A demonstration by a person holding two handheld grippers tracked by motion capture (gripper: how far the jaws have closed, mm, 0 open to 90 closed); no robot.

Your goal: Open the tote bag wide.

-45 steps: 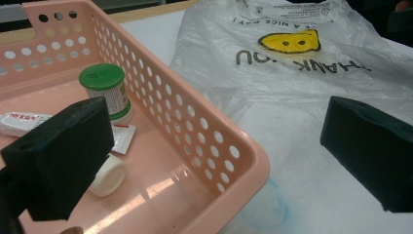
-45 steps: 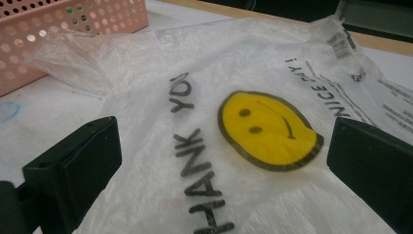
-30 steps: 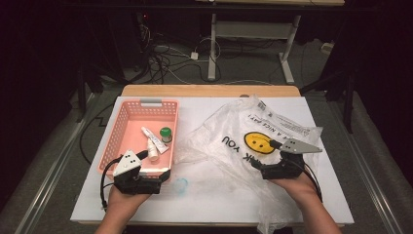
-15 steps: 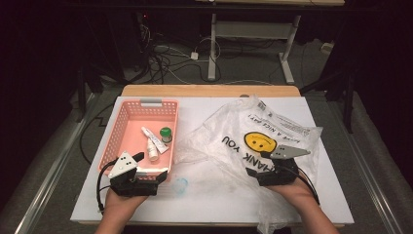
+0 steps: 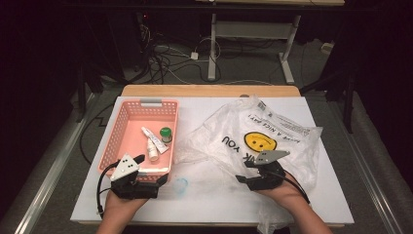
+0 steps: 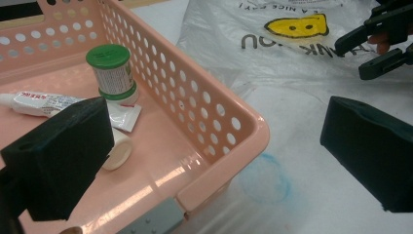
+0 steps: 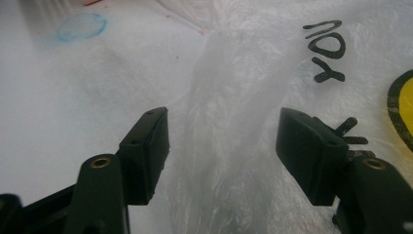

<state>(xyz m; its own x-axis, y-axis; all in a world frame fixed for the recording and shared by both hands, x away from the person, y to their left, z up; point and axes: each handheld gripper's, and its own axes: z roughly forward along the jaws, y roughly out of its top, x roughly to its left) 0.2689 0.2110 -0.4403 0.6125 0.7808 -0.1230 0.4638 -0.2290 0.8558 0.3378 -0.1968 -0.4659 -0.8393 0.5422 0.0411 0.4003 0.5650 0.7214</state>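
Observation:
A clear plastic bag (image 5: 272, 131) with a yellow smiley lies crumpled on the right of the white table. My right gripper (image 5: 243, 171) sits low at its near left part. In the right gripper view the jaws (image 7: 221, 141) stand either side of a bunched fold of the bag (image 7: 229, 73); they have just been closing, and the pads do not press on it. A pink basket (image 5: 173, 126) stands at the left. My left gripper (image 5: 151, 169) is open and straddles the basket's near right corner (image 6: 229, 117), one jaw inside, one outside.
In the basket lie a green-capped bottle (image 5: 166, 134) (image 6: 109, 73) and white tubes (image 5: 153, 141) (image 6: 44, 103). A faint blue ring (image 5: 181, 185) marks the table between the grippers. Behind the table are a wooden edge, cables and desk legs on a dark floor.
My right gripper has come down and nearer onto the bag's near left part, and its jaws have narrowed around the fold. The left gripper and the basket have stayed put.

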